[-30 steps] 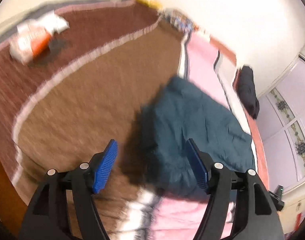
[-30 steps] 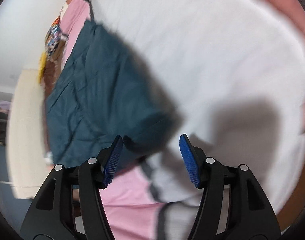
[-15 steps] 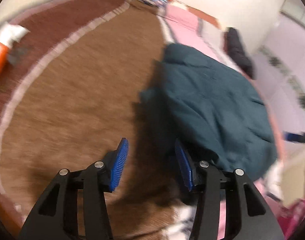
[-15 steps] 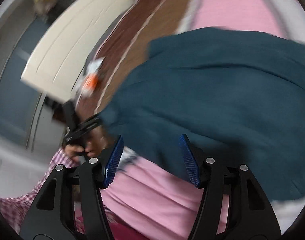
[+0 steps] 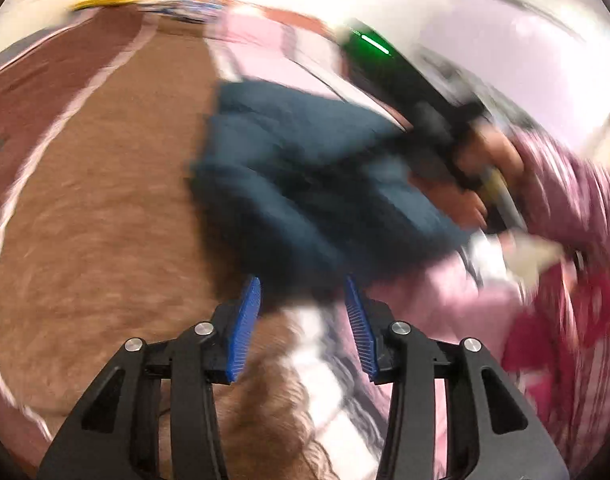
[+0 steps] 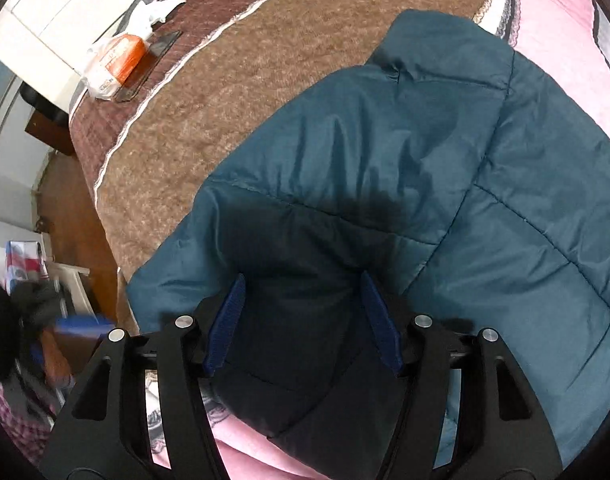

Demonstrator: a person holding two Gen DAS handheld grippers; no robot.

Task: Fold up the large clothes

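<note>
A dark teal quilted jacket (image 6: 445, 152) lies spread on the bed, over brown and pink blankets. My right gripper (image 6: 303, 300) is open just above the jacket's near part, which lies in its shadow; nothing is held. In the blurred left wrist view the jacket (image 5: 297, 176) lies ahead, and my left gripper (image 5: 303, 300) is open with its tips at the jacket's near edge. The right gripper's black body with a green light (image 5: 389, 64) and the hand holding it show beyond the jacket.
A brown fleece blanket (image 6: 209, 120) covers the bed's left part, a pink blanket (image 6: 561, 28) the right. An orange and white packet (image 6: 117, 60) lies near the headboard. The bed edge and wooden floor (image 6: 77, 216) are at left.
My right gripper has swung over the jacket and dropped close to its near part. My left gripper has moved right and nearer to the jacket's near edge, its fingers a little closer together than a second ago.
</note>
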